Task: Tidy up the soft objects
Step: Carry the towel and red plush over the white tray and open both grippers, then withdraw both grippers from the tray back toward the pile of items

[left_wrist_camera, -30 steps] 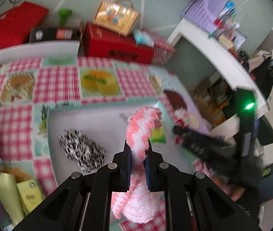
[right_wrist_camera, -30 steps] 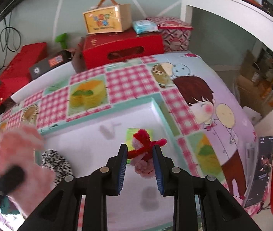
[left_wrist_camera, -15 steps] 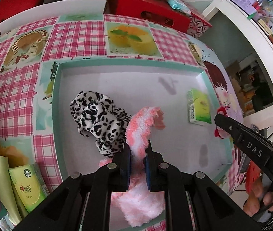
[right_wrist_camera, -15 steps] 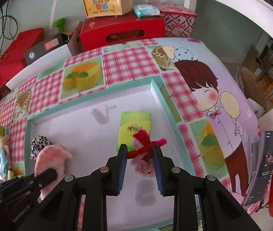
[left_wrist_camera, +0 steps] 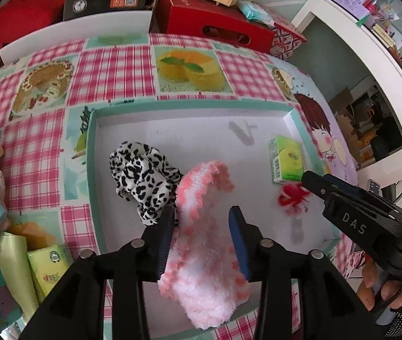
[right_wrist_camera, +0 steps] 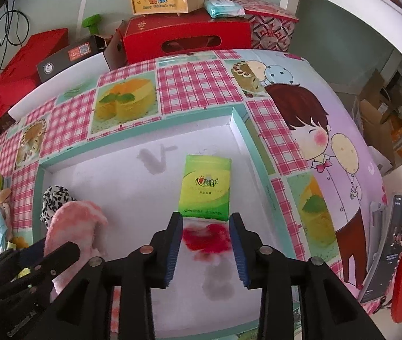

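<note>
In the tray (left_wrist_camera: pixel 93 153): one leopard scrunchie (left_wrist_camera: pixel 141 175), one pink sock (left_wrist_camera: pixel 201 240), one red toy (right_wrist_camera: pixel 206 236), one green tissue pack (right_wrist_camera: pixel 206 187).

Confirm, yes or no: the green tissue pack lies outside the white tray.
No, the green tissue pack lies flat on the floor of the white tray, near its right wall.

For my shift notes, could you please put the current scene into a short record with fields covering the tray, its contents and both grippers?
container: shallow white tray with teal rim on the pink checked tablecloth
contents: black-and-white leopard-print scrunchie, fluffy pink and white sock, green tissue pack, small red fuzzy toy
left gripper: jaws have just been opening, sock lies between them, right pad clear of it
right gripper: jaws have just been opening, blurred red toy between them
</note>
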Tool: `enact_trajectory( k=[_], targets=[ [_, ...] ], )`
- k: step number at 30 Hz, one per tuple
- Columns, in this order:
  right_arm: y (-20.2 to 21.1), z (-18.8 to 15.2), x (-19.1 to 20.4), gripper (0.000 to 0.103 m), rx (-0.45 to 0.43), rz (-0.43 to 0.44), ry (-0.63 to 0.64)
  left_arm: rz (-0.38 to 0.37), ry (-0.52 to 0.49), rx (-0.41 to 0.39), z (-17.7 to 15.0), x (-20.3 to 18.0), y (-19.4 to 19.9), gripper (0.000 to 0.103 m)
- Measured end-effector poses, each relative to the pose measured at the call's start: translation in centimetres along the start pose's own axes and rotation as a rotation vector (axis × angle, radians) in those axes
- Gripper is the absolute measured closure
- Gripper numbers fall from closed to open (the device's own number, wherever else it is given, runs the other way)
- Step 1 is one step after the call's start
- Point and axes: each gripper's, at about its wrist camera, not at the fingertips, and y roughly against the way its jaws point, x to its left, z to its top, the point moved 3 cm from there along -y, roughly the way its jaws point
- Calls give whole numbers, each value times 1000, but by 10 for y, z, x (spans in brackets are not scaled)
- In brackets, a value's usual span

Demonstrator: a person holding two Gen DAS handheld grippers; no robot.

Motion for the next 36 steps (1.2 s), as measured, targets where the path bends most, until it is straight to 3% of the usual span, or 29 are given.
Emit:
enact_trajectory(
  k=[4,8,12,22,23,25,27,30,36],
  targets=[
    [14,3,3,53,-42,7,4,-6,-10,-38,3,-2,14,58],
    [23,5,8,53,-67,13,15,0,-16,-77,6,-1,28,57],
    [24,6,14,53,-71,18,27,30,-2,-105,9,8,34,44],
    [23,8,23,29,-88,26,51,135,27,-127,14,32,31,34],
    [23,9,24,28,-91,28,52,142,29,-127,13,34,31,32],
    [23,9,25,20,-95,30,56,165,41,-134,14,39,30,16],
    [23,10,26,16,-105,35,62,186,59,-150,15,47,30,15],
    [24,11,28,0,-124,40,72,197,78,-135,16,57,26,15],
    [24,12,30,0,-125,41,79,209,111,-149,17,67,30,15]
  ],
)
